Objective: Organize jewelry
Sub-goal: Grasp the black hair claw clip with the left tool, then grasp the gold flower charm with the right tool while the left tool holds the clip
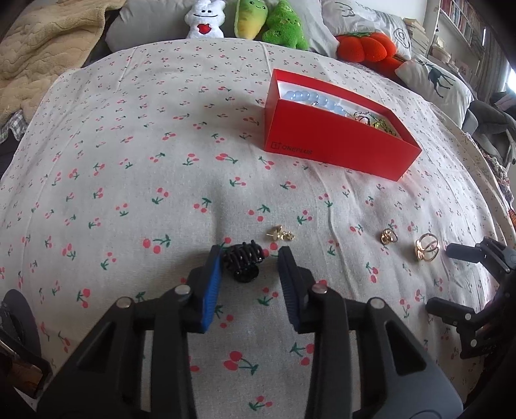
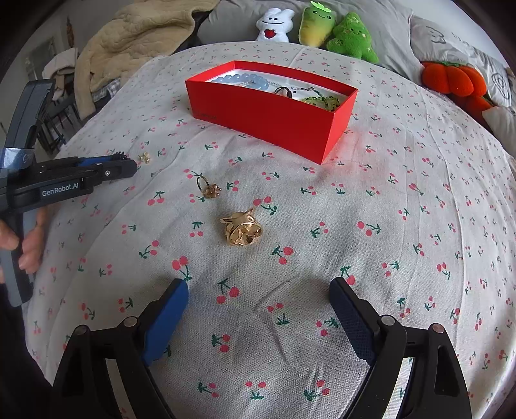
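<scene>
A small black hair claw (image 1: pixel 242 262) lies on the cherry-print sheet between the fingers of my left gripper (image 1: pixel 250 254), which is open around it; the left pad touches it. A gold earring (image 1: pixel 279 234) lies just beyond. A gold ring (image 1: pixel 388 237) and a larger gold knot piece (image 1: pixel 426 248) lie to the right. The red open box (image 1: pixel 332 141) holds blue beads (image 1: pixel 309 98) and other jewelry. My right gripper (image 2: pixel 258 290) is open and empty, short of the gold knot piece (image 2: pixel 242 229). The ring (image 2: pixel 209 188), earring (image 2: pixel 144 157) and box (image 2: pixel 274 112) lie beyond.
Plush toys (image 2: pixel 319 25), an orange plush (image 2: pixel 454 79) and pillows line the far edge of the bed. A beige blanket (image 2: pixel 135 35) is piled at the far left. The left gripper (image 2: pixel 122 166) and the hand holding it show in the right wrist view.
</scene>
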`<state>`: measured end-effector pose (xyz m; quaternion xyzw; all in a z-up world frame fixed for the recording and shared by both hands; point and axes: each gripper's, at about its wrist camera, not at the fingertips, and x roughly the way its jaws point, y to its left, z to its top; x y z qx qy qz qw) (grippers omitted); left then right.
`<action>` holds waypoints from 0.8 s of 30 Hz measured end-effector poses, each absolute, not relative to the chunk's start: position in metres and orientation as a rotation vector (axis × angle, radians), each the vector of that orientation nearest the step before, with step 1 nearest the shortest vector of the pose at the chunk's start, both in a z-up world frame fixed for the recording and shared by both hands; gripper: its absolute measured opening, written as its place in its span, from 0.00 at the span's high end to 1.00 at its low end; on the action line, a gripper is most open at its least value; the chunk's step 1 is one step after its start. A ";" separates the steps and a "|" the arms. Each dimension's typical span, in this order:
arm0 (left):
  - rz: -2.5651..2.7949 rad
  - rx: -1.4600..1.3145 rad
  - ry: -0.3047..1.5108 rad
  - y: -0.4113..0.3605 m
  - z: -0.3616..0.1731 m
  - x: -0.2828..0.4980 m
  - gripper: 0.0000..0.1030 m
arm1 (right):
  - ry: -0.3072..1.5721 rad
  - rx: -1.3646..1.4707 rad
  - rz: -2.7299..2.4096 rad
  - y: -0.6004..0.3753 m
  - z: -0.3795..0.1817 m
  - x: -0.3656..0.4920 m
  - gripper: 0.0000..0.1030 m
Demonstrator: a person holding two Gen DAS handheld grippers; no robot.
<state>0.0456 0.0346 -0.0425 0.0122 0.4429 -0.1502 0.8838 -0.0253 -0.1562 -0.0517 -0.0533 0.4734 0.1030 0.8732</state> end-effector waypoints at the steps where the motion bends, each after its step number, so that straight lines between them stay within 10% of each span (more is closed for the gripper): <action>1: -0.304 0.031 0.922 0.035 -0.042 0.046 0.74 | 0.990 -0.111 0.214 -0.156 -0.052 -0.025 0.12; 14: -0.297 0.046 0.967 0.034 -0.035 0.037 0.75 | 0.997 -0.058 0.201 -0.159 -0.049 -0.012 0.15; 24: -0.299 0.039 0.983 0.035 -0.032 0.035 0.75 | 0.991 -0.041 0.203 -0.156 -0.044 -0.001 0.55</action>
